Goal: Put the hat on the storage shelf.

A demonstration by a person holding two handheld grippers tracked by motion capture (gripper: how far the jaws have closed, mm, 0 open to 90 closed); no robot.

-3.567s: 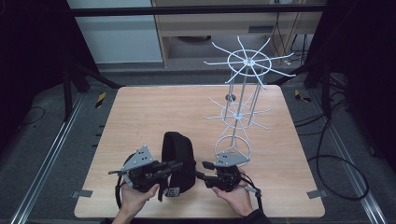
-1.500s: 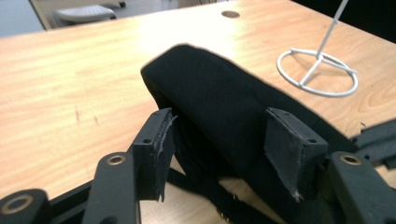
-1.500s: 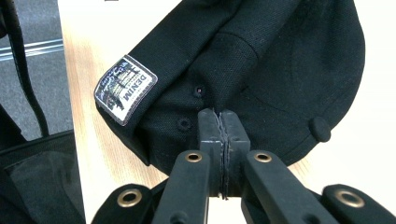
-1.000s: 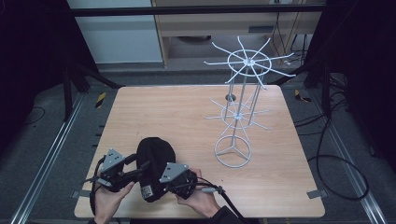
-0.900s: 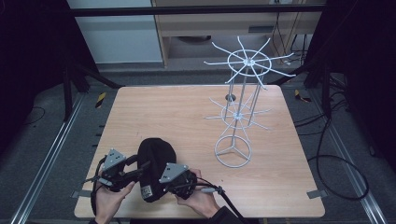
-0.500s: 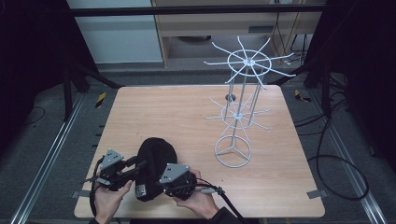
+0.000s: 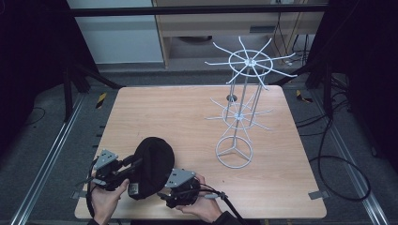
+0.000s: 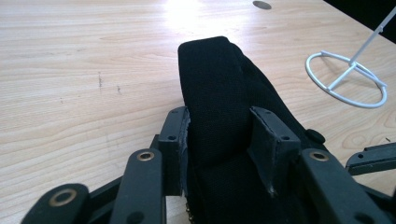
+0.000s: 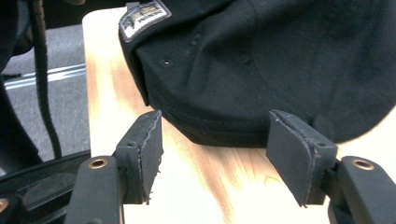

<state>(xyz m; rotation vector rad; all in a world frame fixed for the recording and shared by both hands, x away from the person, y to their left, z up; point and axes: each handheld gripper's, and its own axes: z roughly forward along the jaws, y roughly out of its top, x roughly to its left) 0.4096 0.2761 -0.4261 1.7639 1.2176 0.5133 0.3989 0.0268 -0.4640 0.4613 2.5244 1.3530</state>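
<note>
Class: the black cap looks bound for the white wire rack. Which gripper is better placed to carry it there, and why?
Probably the left gripper: its jaws already clamp the black cap. The right gripper is open, its pads short of the cap's edge.

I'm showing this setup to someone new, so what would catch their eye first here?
Probably the black cap at the table's near edge, pinched by the left tool while the right tool sits open just short of its rim. Next, the tall white wire rack standing on the table's right half, spokes fanning out at two levels.
</note>
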